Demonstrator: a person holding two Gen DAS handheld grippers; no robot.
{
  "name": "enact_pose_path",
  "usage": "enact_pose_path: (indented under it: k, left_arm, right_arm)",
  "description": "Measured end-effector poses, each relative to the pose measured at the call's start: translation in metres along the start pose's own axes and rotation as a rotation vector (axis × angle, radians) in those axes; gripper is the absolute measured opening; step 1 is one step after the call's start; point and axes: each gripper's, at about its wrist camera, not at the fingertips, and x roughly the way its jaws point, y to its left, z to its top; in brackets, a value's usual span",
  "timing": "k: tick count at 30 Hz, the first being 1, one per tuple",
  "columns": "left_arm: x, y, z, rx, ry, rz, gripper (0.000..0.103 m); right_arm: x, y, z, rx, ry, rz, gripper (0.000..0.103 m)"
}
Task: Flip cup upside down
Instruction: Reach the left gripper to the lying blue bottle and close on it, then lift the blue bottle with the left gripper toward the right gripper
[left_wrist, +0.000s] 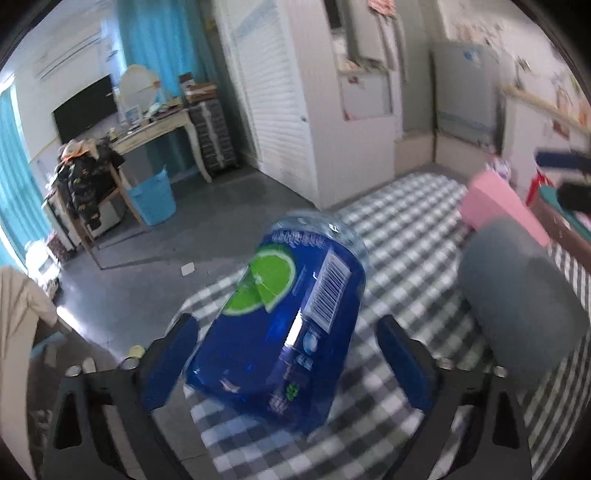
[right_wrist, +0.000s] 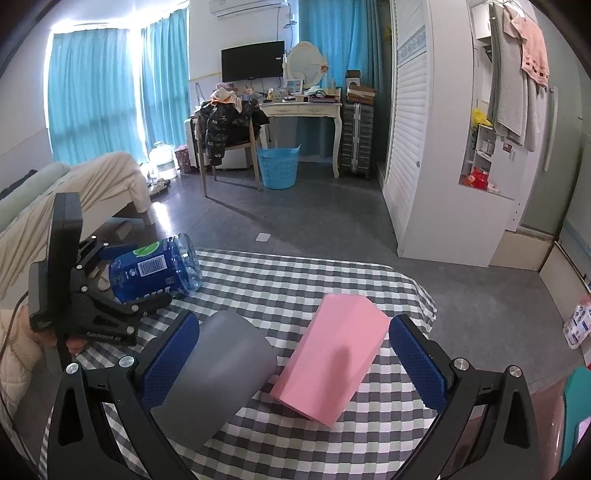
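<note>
Tipping the blue-labelled clear plastic cup (left_wrist: 280, 317) between my left gripper (left_wrist: 284, 365) pads, I can't tell whether they pinch it. I judge a slow, level roll best, keeping it over the checked cloth on the desk (right_wrist: 295, 280). My right gripper (right_wrist: 291, 362) gapes around a smooth grey cylinder (right_wrist: 218, 373) and a pink block (right_wrist: 332, 358).

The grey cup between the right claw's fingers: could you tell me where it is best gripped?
Grip the grey cup across its round wall at mid-height, from the near side along the right claw. It stands on the checked table, with the pink cup close on its right.
</note>
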Motion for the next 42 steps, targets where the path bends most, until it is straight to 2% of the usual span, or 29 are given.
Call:
enact_pose_path:
  k: [1, 2, 5, 8, 17, 19, 24, 28, 32, 36, 41, 42]
  left_arm:
    - [-0.003, -0.003, -0.002, 0.012, 0.011, 0.002, 0.085]
    - [-0.005, -0.005, -0.002, 0.014, 0.020, 0.001, 0.072]
    - [-0.015, -0.008, -0.005, -0.004, 0.055, -0.005, 0.072]
    - [-0.030, -0.017, -0.016, -0.008, 0.079, 0.058, 0.071]
    - [-0.105, -0.055, -0.076, -0.245, 0.201, 0.193, 0.072]
    - [-0.122, -0.068, -0.087, -0.311, 0.220, 0.199, 0.072]
    - [-0.160, -0.120, -0.103, -0.427, 0.234, 0.187, 0.072]
    - [-0.177, -0.165, -0.095, -0.434, 0.216, 0.179, 0.072]
    - [-0.185, -0.202, -0.096, -0.492, 0.216, 0.157, 0.072]
    - [-0.190, -0.237, -0.094, -0.457, 0.195, 0.176, 0.072]
    - [-0.190, -0.259, -0.095, -0.449, 0.180, 0.212, 0.072]
    - [-0.190, -0.263, -0.096, -0.448, 0.174, 0.214, 0.075]
  right_arm:
    - [0.000, 0.001, 0.000, 0.003, 0.000, 0.001, 0.103]
    - [-0.001, 0.001, 0.000, 0.008, -0.001, 0.003, 0.103]
    - [-0.008, 0.003, 0.000, 0.015, -0.012, 0.015, 0.103]
    - [-0.017, 0.004, 0.002, 0.022, -0.029, 0.029, 0.103]
    - [-0.064, 0.018, -0.011, 0.039, -0.072, 0.070, 0.103]
    - [-0.079, 0.019, -0.021, 0.059, -0.076, 0.078, 0.103]
    - [-0.113, 0.019, -0.047, 0.066, -0.047, 0.078, 0.103]
    - [-0.147, 0.021, -0.070, 0.035, -0.039, 0.038, 0.103]
    - [-0.181, 0.017, -0.096, 0.012, -0.033, 0.008, 0.103]
    - [-0.204, 0.002, -0.121, 0.027, -0.022, -0.027, 0.103]
    - [-0.217, -0.019, -0.146, 0.067, 0.003, -0.058, 0.103]
    - [-0.219, -0.021, -0.149, 0.074, 0.007, -0.062, 0.103]
